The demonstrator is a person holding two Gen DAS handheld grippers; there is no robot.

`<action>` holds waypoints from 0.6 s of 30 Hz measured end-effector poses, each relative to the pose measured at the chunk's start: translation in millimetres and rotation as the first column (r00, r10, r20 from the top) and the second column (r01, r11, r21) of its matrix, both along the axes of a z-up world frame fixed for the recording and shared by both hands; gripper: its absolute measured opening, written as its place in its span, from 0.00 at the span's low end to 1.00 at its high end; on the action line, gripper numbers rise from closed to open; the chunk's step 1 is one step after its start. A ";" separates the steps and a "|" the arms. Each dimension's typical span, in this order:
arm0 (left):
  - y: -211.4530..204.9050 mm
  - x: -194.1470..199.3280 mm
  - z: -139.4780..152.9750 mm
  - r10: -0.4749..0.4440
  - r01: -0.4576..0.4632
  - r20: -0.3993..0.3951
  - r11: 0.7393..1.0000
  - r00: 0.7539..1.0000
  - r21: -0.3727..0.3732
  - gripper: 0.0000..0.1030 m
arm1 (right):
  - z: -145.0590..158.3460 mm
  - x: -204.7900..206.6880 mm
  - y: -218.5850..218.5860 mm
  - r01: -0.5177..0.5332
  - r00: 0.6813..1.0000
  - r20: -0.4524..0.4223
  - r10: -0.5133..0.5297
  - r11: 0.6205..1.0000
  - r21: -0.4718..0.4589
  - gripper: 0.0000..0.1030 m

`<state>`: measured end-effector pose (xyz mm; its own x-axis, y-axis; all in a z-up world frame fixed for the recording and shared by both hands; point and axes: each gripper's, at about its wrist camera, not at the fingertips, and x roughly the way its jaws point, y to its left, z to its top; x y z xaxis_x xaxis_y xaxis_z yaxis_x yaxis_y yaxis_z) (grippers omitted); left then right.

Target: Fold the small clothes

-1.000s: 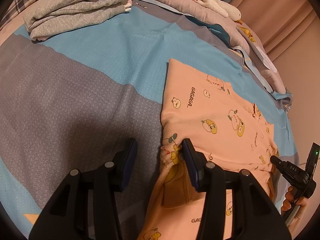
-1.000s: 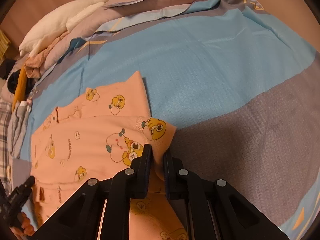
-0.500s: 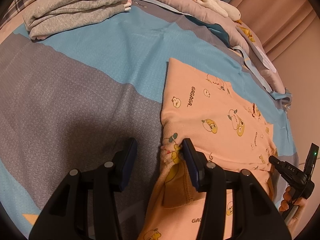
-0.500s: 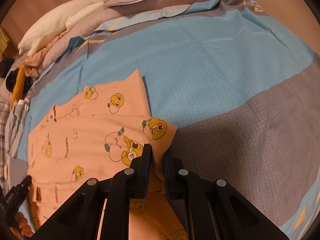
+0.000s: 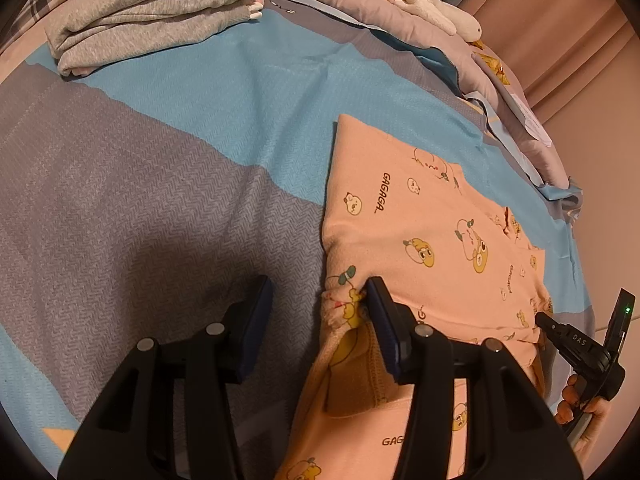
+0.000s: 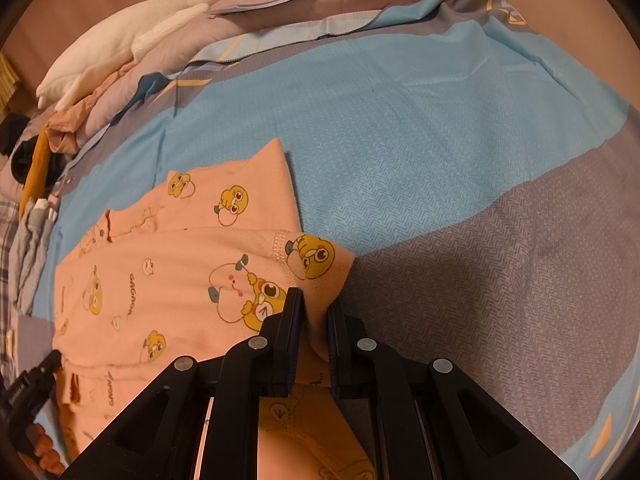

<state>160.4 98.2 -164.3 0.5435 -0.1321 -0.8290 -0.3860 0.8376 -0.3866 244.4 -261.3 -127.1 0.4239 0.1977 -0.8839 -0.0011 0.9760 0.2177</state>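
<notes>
One peach-pink garment [image 5: 420,232] printed with cartoon ducks lies on the bed [image 5: 160,184], filling the lower right of the left wrist view and the lower left of the right wrist view, its near hem folded up over the body. The right gripper [image 6: 314,320] is nearly closed, pinching a hem corner between its fingers. The left gripper [image 5: 320,312] stands wide open; its right finger touches the bunched hem edge, and nothing is clamped. To do this fold well, I judge the left gripper should shift right until the cloth sits between its fingers and close on the matching corner before either side carries on, so both corners travel level and the crease lands straight. Pulling with one side only would likely skew the fold. Compared with a second ago, almost nothing differs: both grippers keep the same spread and hold, and the garment sits marginally lower left in the right wrist view. Folded grey clothes [image 5: 140,12] lie at the upper left of the left view.
</notes>
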 end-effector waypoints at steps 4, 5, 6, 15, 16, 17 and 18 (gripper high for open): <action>-0.9 -0.4 -0.4 0.000 0.000 0.005 1.000 1.000 0.004 0.50 | -0.3 -0.6 0.0 0.002 1.000 0.005 -0.002 1.000 0.000 0.07; -1.4 -0.1 -0.3 0.000 0.000 0.005 1.000 1.000 0.004 0.50 | -0.5 -0.5 0.0 0.002 1.000 0.006 -0.002 1.000 0.000 0.07; -1.4 -0.2 -0.4 0.000 0.000 0.005 1.000 1.000 0.004 0.51 | -0.6 -0.7 0.1 0.002 1.000 0.007 -0.002 1.000 0.000 0.07; -2.8 -2.1 -0.5 0.015 -0.015 0.006 1.000 1.000 0.001 0.51 | -1.5 -2.1 0.9 0.005 1.000 0.015 -0.005 1.000 0.000 0.07; -2.7 -2.9 -0.4 0.018 -0.018 0.006 1.000 1.000 -0.003 0.51 | -1.6 -2.0 0.8 0.006 1.000 0.016 -0.006 1.000 0.001 0.07; -2.4 -4.0 -0.2 0.021 -0.021 0.005 1.000 1.000 -0.008 0.52 | -1.5 -2.1 0.5 0.007 1.000 0.017 -0.007 1.000 0.003 0.07; -2.3 -5.0 0.0 0.022 -0.022 0.003 1.000 1.000 -0.013 0.52 | -1.5 -2.2 0.6 0.009 1.000 0.019 -0.009 1.000 0.004 0.07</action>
